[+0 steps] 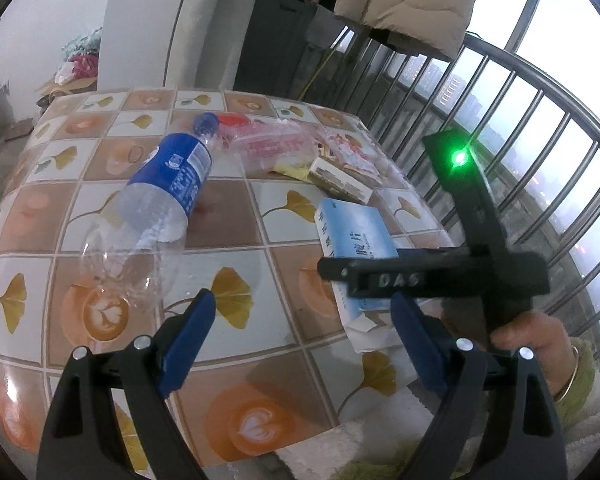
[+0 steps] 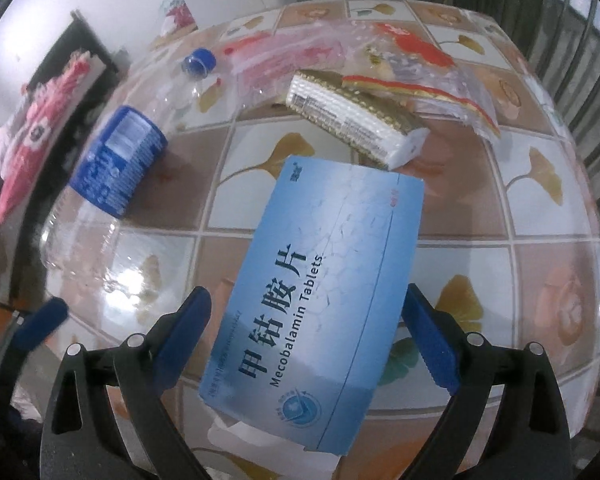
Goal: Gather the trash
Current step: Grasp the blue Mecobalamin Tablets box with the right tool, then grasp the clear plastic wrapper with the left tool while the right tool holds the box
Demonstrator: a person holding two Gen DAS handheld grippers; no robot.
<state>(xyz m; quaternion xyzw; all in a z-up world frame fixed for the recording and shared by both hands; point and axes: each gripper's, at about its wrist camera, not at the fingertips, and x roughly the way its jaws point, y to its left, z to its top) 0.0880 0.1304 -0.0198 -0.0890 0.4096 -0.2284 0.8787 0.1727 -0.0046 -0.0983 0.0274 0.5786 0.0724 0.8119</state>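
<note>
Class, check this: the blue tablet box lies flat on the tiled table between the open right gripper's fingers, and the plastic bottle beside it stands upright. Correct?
Not quite. The plastic bottle lies on its side, as the right wrist view shows. The blue tablet box does lie flat on the tiled table between the open right gripper's fingers.

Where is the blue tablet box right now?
The blue tablet box lies flat on the tiled table, between the open jaws of the right gripper in the right wrist view, with the plastic bottle to its left.

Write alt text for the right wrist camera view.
Open right gripper straddling a flat blue tablet box without touching it, on a tiled table. An empty plastic bottle lies to the left, wrappers beyond.
</note>
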